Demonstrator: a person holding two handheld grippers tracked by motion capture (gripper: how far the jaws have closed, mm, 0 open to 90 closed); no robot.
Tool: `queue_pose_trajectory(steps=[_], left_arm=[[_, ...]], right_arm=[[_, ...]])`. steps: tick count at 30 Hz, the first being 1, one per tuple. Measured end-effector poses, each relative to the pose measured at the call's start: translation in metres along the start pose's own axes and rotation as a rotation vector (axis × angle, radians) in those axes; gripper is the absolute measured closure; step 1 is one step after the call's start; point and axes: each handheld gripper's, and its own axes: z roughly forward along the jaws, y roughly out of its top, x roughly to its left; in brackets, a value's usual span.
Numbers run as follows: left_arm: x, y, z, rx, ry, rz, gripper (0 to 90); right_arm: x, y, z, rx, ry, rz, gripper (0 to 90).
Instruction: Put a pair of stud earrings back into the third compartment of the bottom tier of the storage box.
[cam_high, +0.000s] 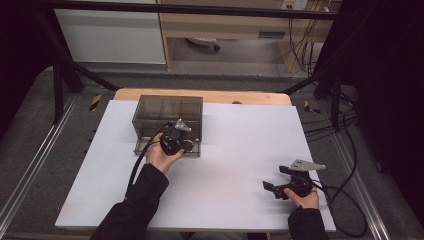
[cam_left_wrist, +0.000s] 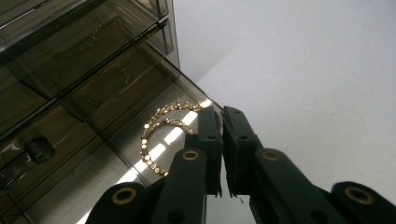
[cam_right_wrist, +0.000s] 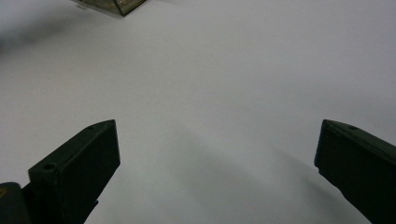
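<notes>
A smoky see-through drawer box (cam_high: 167, 117) stands at the far left of the white table (cam_high: 235, 145). Its bottom drawer (cam_left_wrist: 93, 186) is pulled out, and a gold bead necklace (cam_left_wrist: 154, 135) lies curled on the drawer floor. My left gripper (cam_high: 186, 145) is at the drawer's front. Its jaws stand almost together at the drawer's right corner (cam_left_wrist: 222, 112), and the thin front wall runs into the slit between them. My right gripper (cam_high: 276, 178) hovers low over bare table at the near right, wide open (cam_right_wrist: 217, 126) with nothing between its jaws.
The box's upper drawers (cam_left_wrist: 70, 56) are pushed in, with faint gold chains behind their fronts. A corner of the box (cam_right_wrist: 121, 5) lies far ahead of the right gripper. Black cables trail off both grippers. Metal frame rails edge the table.
</notes>
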Motion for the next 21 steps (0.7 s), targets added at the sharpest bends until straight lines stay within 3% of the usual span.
queue_pose_trajectory(steps=[21], left_arm=[[0.009,-0.005,0.02,0.02,0.028,0.008,85.7]], right_arm=[[0.0,0.0,0.0,0.0,0.0,-0.002,0.8]])
